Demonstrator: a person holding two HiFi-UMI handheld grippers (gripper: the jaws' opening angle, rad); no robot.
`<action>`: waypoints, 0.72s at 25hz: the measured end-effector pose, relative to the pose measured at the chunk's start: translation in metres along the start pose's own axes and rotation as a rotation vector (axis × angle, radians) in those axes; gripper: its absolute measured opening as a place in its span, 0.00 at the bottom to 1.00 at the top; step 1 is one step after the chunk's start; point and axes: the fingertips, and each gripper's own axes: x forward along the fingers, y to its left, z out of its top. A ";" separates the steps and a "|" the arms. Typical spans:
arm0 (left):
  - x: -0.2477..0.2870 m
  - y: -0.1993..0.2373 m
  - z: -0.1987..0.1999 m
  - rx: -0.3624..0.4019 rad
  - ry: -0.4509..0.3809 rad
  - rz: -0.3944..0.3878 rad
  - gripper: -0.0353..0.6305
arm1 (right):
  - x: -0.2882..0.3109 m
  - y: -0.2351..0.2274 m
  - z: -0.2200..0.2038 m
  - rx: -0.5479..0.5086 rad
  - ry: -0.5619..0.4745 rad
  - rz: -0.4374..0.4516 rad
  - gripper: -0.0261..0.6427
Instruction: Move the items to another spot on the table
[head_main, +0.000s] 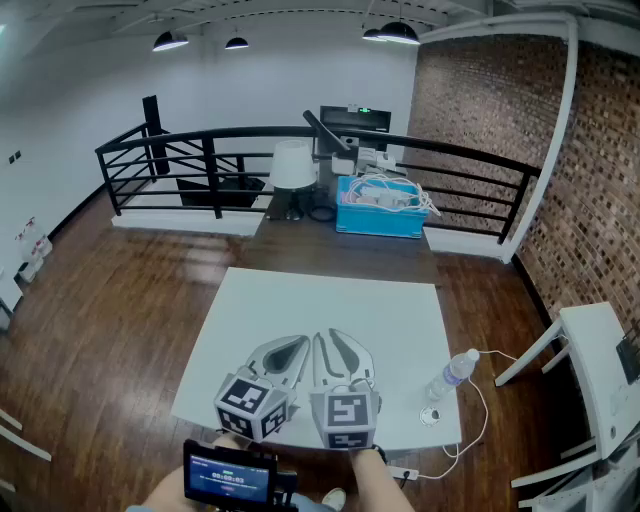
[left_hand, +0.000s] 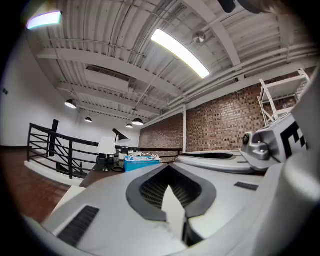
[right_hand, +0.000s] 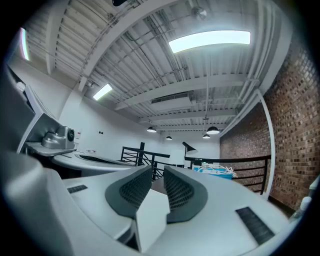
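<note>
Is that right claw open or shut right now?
Slightly open. On the right claw, a narrow gap shows between the two ribbed pads, with nothing in it.

**Premises: loft-style mezzanine workspace, office or lab type**

Not a dwelling. An exposed brick wall (head_main: 500, 130) lines one side and the other walls are plain white. The ceiling (left_hand: 125, 50) is bare, with open beams and ducting, strip lights (left_hand: 180, 52) and black pendant lamps (head_main: 398, 33). The floor (head_main: 100, 300) is dark wood planking. A black metal railing (head_main: 250, 140) bounds the area, as on an upper level. Furnishings are for work: a white table (head_main: 330, 330), and behind it a dark desk (head_main: 340, 250) carrying a monitor (head_main: 355, 120), a white-shaded lamp (head_main: 292, 165) and a blue bin of white cables (head_main: 378, 215). A white metal rack (left_hand: 280, 100) stands against the brick.
</note>
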 end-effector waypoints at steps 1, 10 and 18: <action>0.003 -0.004 0.000 0.001 0.000 -0.003 0.07 | -0.002 -0.005 0.000 0.000 -0.001 -0.009 0.17; 0.024 -0.040 -0.006 0.012 0.011 -0.046 0.07 | -0.030 -0.050 -0.012 0.032 0.001 -0.086 0.24; 0.054 -0.096 -0.015 0.034 0.039 -0.133 0.07 | -0.073 -0.114 -0.033 0.051 0.018 -0.214 0.33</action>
